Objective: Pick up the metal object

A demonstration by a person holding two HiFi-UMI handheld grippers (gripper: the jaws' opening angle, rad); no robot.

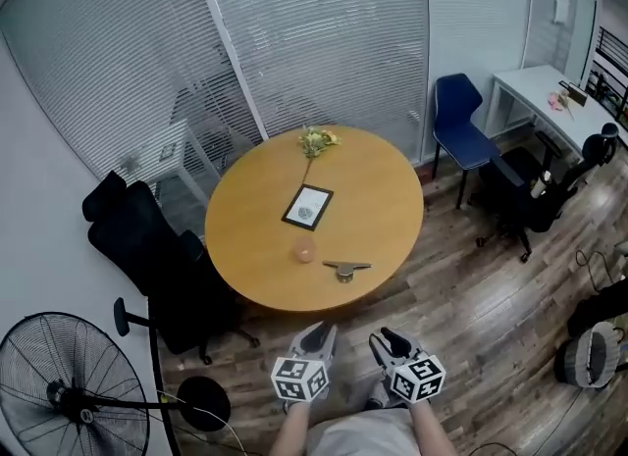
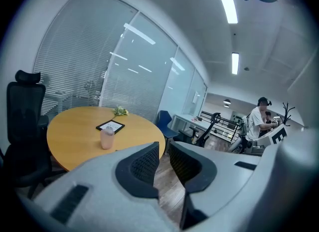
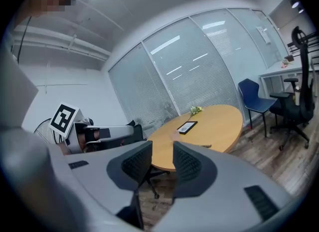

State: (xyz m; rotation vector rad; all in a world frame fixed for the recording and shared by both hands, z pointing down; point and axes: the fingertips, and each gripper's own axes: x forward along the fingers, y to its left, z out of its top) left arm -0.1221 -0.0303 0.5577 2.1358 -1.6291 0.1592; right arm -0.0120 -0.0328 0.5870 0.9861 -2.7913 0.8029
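Our left gripper (image 1: 318,332) and right gripper (image 1: 386,337), grey shells with ribbed black jaw faces, each hold their jaws slightly apart on nothing. They sit side by side, aimed toward 12 o'clock (our forearms (image 1: 292,436) are cut off by the bottom edge). Well beyond them, the flat metal object (image 1: 344,269) lies at the 6 o'clock edge of the round wooden table (image 1: 383,179). A translucent pink cup (image 1: 305,250) stands near it at 10 o'clock. The object's finer shape is too small to tell.

table (image 1: 245,243) ahead of left gripper (image 1: 319,332), right gripper (image 1: 389,338) | metal object (image 1: 345,270) on nearest edge | cup (image 1: 305,250) just left-beyond | tablet (image 1: 308,207) farther | flowers (image 1: 317,140) farthest | fan (image 1: 59,385) left
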